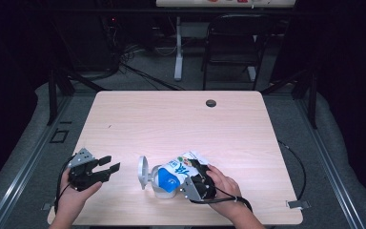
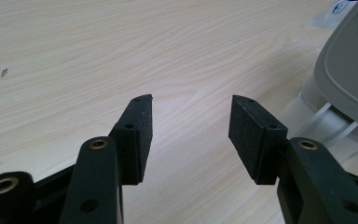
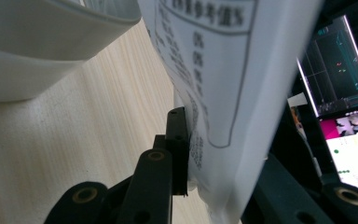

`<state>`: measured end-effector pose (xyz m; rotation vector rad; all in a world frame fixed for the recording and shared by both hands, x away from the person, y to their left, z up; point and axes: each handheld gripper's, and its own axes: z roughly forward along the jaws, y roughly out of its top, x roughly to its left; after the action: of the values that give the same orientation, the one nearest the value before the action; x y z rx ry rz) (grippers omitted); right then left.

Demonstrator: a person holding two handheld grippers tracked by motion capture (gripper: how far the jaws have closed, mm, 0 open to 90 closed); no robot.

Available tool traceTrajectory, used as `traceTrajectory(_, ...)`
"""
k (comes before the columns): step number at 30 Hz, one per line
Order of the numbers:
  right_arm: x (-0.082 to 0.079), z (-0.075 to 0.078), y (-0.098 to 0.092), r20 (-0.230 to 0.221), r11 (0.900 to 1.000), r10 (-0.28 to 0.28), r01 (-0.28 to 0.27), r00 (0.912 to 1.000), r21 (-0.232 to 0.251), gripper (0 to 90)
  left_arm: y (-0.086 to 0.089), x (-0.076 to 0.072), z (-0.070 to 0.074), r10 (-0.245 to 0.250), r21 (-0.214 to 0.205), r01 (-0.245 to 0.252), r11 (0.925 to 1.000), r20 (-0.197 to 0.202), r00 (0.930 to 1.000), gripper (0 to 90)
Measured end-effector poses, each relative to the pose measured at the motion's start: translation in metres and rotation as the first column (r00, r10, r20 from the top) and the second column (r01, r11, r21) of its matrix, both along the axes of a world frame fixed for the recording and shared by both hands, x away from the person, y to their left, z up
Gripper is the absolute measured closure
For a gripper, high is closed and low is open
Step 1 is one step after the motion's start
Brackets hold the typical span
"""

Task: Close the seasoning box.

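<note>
**Both hands low at the desk's near edge**

The left hand [image 1: 74, 193] held the left gripper [image 1: 108, 169] near the desk's near left corner, jaws spread wide with bare pads [image 2: 142, 135] and nothing between them, pointing right. The right hand [image 1: 224, 183] held the right gripper [image 1: 194, 167] at the near edge, right of centre, its jaws clamped on a printed white packet [image 3: 214, 70].

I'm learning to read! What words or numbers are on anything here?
"%": column of percent signs on the white bag's printed table, held in the right tongs.
Other print there: too blurred.
Blue-and-white label from above: too small.
Screen behind: unreadable.
</note>
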<state>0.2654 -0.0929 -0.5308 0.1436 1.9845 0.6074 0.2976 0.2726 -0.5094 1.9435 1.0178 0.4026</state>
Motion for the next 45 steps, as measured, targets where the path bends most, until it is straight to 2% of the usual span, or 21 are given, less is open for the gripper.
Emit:
traceTrajectory(6, -0.001, -0.002, -0.001, -0.062, 0.9981, -0.015, 0.018, 0.9979, 0.059, 79.3, 0.0, 0.0, 0.0, -0.001, 0.002, 0.001, 1.0, -0.004, 1.0, 50.3)
traceTrajectory(10, 0.001, -0.002, -0.003, -0.101, 0.9909, -0.018, 0.031, 0.9947, 0.131, 79.3, 0.0, -0.001, 0.0, -0.002, 0.003, 0.002, 1.0, -0.004, 1.0, 50.3)
traceTrajectory(12, 0.002, 0.0, -0.004, -0.116, 0.9896, -0.025, 0.041, 0.9929, 0.138, 79.3, 0.0, -0.001, 0.0, -0.002, -0.002, 0.002, 1.0, -0.001, 1.0, 50.3)
traceTrajectory(14, 0.003, 0.001, -0.004, -0.129, 0.9848, -0.023, 0.045, 0.9913, 0.168, 79.3, 0.0, -0.001, 0.001, -0.002, 0.003, 0.002, 1.0, -0.004, 1.0, 50.3)
traceTrajectory(18, 0.005, 0.002, -0.006, -0.165, 0.9701, -0.022, 0.061, 0.986, 0.235, 79.3, 0.0, -0.001, 0.0, -0.001, 0.002, 0.001, 1.0, -0.004, 1.0, 50.3)
traceTrajectory(19, 0.006, 0.002, -0.006, -0.178, 0.9638, -0.016, 0.063, 0.9838, 0.259, 79.3, 0.0, -0.001, 0.0, -0.002, 0.002, 0.002, 1.0, -0.004, 1.0, 50.3)
traceTrajectory(26, 0.008, 0.002, -0.009, -0.217, 0.9479, -0.015, 0.083, 0.9761, 0.308, 79.3, -0.001, 0.0, -0.001, -0.003, -0.002, 0.003, 1.0, 0.0, 1.0, 50.2)
traceTrajectory(28, 0.008, 0.002, -0.01, -0.231, 0.9386, -0.012, 0.09, 0.973, 0.333, 79.3, -0.001, 0.0, -0.001, -0.002, -0.002, 0.002, 1.0, -0.001, 1.0, 50.3)
traceTrajectory(33, 0.008, 0.0, -0.01, -0.255, 0.9252, -0.004, 0.1, 0.9671, 0.366, 79.3, -0.002, 0.0, -0.001, -0.004, 0.0, 0.004, 1.0, -0.002, 1.0, 50.2)
traceTrajectory(38, 0.008, -0.001, -0.01, -0.271, 0.9078, 0.003, 0.111, 0.9625, 0.405, 79.3, -0.002, 0.0, -0.002, -0.004, 0.001, 0.004, 1.0, -0.003, 1.0, 50.3)
traceTrajectory(42, 0.009, -0.001, -0.012, -0.287, 0.8872, 0.01, 0.124, 0.9578, 0.445, 79.3, -0.002, 0.0, -0.002, -0.006, 0.002, 0.006, 1.0, -0.003, 1.0, 50.2)
traceTrajectory(45, 0.01, 0.0, -0.016, -0.298, 0.864, 0.016, 0.136, 0.9545, 0.485, 79.9, -0.002, 0.0, -0.002, -0.005, 0.002, 0.005, 1.0, -0.004, 1.0, 50.3)
